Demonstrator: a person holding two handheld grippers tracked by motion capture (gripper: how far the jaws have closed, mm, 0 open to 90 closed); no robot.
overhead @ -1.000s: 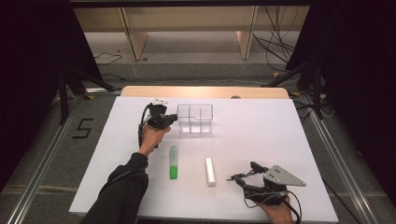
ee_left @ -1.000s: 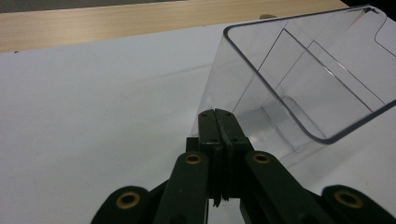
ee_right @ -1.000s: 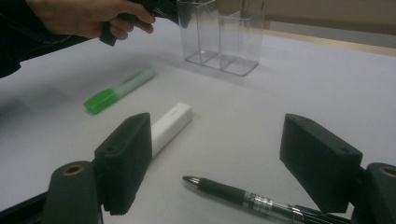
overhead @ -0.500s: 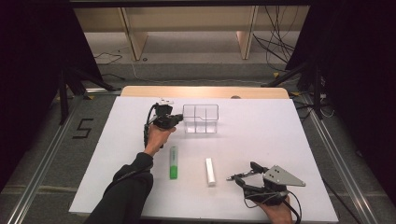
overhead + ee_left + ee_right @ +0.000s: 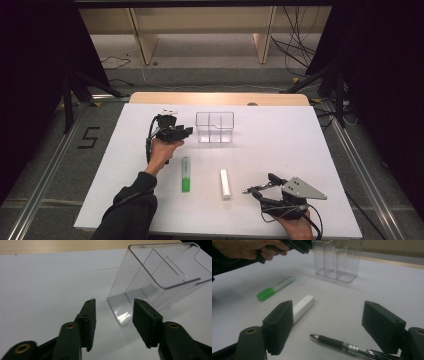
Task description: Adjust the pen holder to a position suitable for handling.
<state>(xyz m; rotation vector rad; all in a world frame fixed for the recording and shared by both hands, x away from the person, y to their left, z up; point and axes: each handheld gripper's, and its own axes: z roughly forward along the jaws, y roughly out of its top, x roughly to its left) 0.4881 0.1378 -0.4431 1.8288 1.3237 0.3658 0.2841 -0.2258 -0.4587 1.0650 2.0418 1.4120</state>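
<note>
A clear plastic organiser with compartments stands upright on the white table. My left gripper is just to its left. In the left gripper view its jaws have just been opening and stand apart, with the organiser's near corner just beyond the tips and nothing pressed between them. My right gripper rests near the front edge, open wide. A dark pen lies on the table between its jaws, untouched.
A green highlighter and a white block lie in the middle of the table, between the two hands. The left hand shows at the upper left of the right gripper view. Wooden trim runs along the far edge.
The organiser slid a little to the right with the left gripper. That gripper's jaws then opened and drew back slightly from it. The right gripper has not moved.
</note>
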